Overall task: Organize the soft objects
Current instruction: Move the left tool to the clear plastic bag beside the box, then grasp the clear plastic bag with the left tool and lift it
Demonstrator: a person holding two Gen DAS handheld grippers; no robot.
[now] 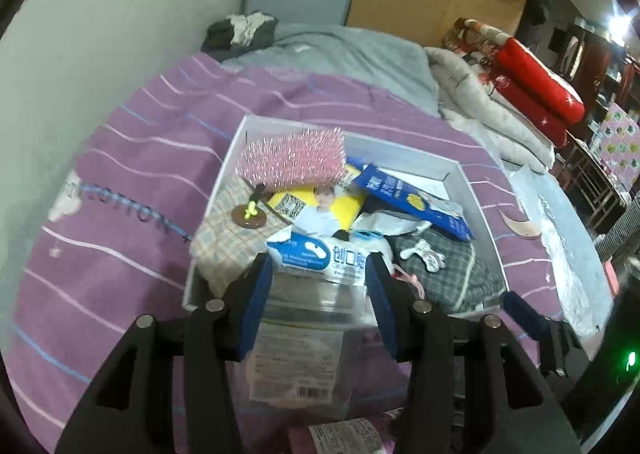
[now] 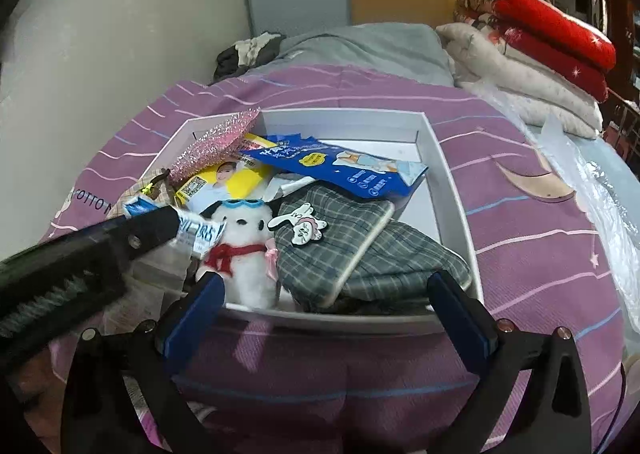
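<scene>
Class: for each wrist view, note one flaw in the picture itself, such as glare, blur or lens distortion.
Left wrist view: a lamp flares white at the upper right, and the clear packet in the left gripper looks smeared. Right wrist view: the fisheye bows the white box rim, with dark corners around the circular image.

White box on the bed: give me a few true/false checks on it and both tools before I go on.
1. The left tool grips a clear plastic packet. True.
2. The right tool is clamped on the white plush dog. False: it is open, holding nothing.
3. The white box sits on a purple striped cover. True.
4. The blue packet lies outside the box. False: it is inside, atop other items.
</scene>
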